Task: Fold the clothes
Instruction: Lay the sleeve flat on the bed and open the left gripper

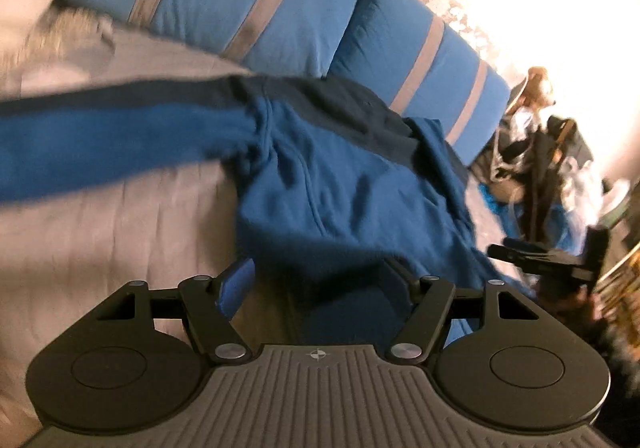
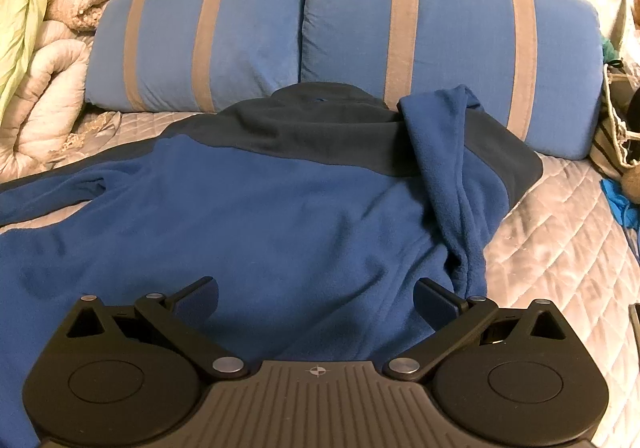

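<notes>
Nearest, both the left gripper (image 1: 316, 288) and right gripper (image 2: 316, 300) hover with fingers spread, holding nothing, over the blue fleece (image 2: 260, 216) on the bed (image 2: 560, 240); one sleeve (image 2: 444, 176) is folded in, the other and the body remain, striped pillows (image 2: 440, 40) beyond

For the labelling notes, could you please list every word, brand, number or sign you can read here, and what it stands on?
No readable words, brands or numbers in either view.
Small crosshair sign, no lettering: on the left gripper body.
Same crosshair sign: on the right gripper body.
Blue fleece: no legible tag.
Striped pillows: no text.
</notes>
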The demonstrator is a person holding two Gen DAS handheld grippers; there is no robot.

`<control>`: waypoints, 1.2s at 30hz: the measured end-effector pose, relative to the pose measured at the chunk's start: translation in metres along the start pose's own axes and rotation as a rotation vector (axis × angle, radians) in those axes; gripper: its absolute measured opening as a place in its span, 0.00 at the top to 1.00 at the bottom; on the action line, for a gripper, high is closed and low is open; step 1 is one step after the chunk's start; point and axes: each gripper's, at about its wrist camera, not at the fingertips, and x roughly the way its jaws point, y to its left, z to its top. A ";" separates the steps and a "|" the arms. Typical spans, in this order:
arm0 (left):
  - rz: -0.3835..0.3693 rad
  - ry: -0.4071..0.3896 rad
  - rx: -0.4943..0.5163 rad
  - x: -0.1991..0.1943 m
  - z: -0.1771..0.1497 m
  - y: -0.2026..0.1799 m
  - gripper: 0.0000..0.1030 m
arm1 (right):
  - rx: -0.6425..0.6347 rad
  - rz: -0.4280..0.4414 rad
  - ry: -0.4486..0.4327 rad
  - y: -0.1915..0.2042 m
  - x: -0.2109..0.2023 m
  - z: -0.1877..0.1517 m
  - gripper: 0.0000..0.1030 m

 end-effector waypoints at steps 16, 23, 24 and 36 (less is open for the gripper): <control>-0.193 0.077 -0.334 -0.035 -0.065 0.033 0.93 | -0.006 -0.005 0.005 0.003 0.000 -0.001 0.00; -0.168 -0.055 -0.309 -0.101 -0.046 -0.009 0.96 | -0.007 -0.004 0.005 0.002 0.000 0.000 0.00; -0.159 -0.067 -0.304 -0.110 -0.043 -0.014 0.96 | -0.008 -0.004 0.005 0.003 0.000 0.000 0.00; 0.246 -0.022 -0.256 -0.099 -0.044 -0.013 0.84 | 0.005 0.012 -0.007 0.000 -0.003 -0.002 0.00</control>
